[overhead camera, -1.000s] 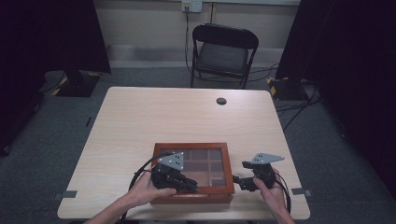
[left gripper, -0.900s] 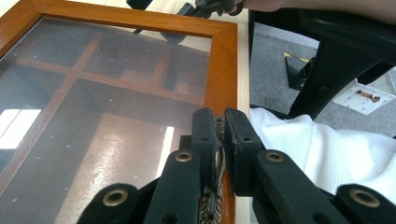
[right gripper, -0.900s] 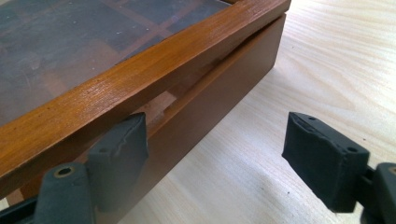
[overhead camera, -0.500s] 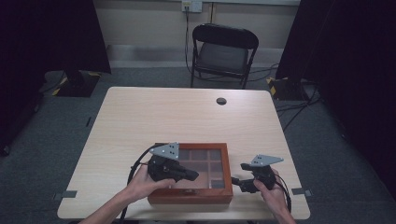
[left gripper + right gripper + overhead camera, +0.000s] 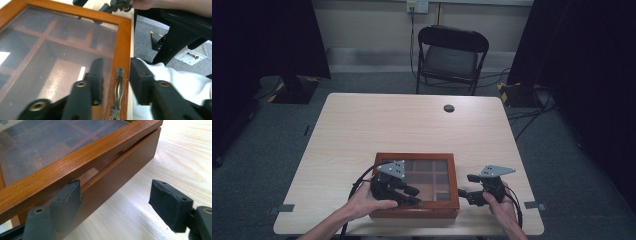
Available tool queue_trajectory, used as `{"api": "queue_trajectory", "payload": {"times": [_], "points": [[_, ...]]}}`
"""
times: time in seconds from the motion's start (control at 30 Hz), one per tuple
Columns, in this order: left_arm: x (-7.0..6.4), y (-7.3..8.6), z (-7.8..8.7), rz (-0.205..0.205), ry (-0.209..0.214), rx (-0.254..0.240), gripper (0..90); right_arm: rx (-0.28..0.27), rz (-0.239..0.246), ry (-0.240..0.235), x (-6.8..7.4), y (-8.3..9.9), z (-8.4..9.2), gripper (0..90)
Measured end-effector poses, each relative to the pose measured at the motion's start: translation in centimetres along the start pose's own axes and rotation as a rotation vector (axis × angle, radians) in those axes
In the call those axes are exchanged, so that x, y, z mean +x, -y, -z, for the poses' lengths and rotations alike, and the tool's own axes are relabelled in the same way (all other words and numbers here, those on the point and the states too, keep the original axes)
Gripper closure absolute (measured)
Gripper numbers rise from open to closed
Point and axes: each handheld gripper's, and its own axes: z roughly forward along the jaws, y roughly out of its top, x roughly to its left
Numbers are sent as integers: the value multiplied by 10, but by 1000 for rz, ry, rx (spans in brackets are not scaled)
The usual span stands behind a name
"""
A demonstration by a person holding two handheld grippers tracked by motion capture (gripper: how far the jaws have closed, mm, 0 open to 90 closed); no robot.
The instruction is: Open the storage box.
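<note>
The left hand-held gripper (image 5: 404,192) is held over the near edge of the box (image 5: 432,212), which sits at the near edge of the worktop (image 5: 362,125), right of centre. In the left gripper view its jaws are parted and straddle the brass handle (image 5: 119,87) on the front rail of the glass lid (image 5: 50,50), without yet pinching it. The right hand-held gripper (image 5: 469,187) is held just beside the box's right side, jaws wide apart and gripping nothing. In the right gripper view a slight gap is seen between lid and base at that side, so the lid is judged to be starting to lift. Opening the box appears to be the step in hand. Next, the left jaws would need closing on the handle and raising, with the right gripper steadying the base.
</note>
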Motion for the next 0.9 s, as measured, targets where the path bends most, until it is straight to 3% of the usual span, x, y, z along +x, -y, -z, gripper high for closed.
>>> {"api": "queue_trajectory", "payload": {"times": [0.23, 0.27, 0.33, 0.43, 0.47, 0.7, 0.9], "points": [[-3, 4, 2, -12, -35, 23, 598, -16, -5, 4, 1, -1, 1, 246], [-4, 5, 2, -15, -29, 19, 616, -18, -9, 5, 1, -1, 1, 246], [-4, 5, 3, -25, -32, 8, 743, -20, -10, 4, 1, -1, 1, 246], [-7, 2, 4, -63, -36, 33, 763, -22, -10, 3, 1, -2, 1, 247], [-7, 1, 5, -64, -25, 26, 814, -24, -12, 2, 1, -2, 1, 249], [-8, -6, 10, -66, -27, 24, 821, -58, -29, -13, 0, -3, 4, 272], [-6, -11, 12, -63, -15, 32, 823, -58, -13, -66, 3, -4, 2, 304]]}}
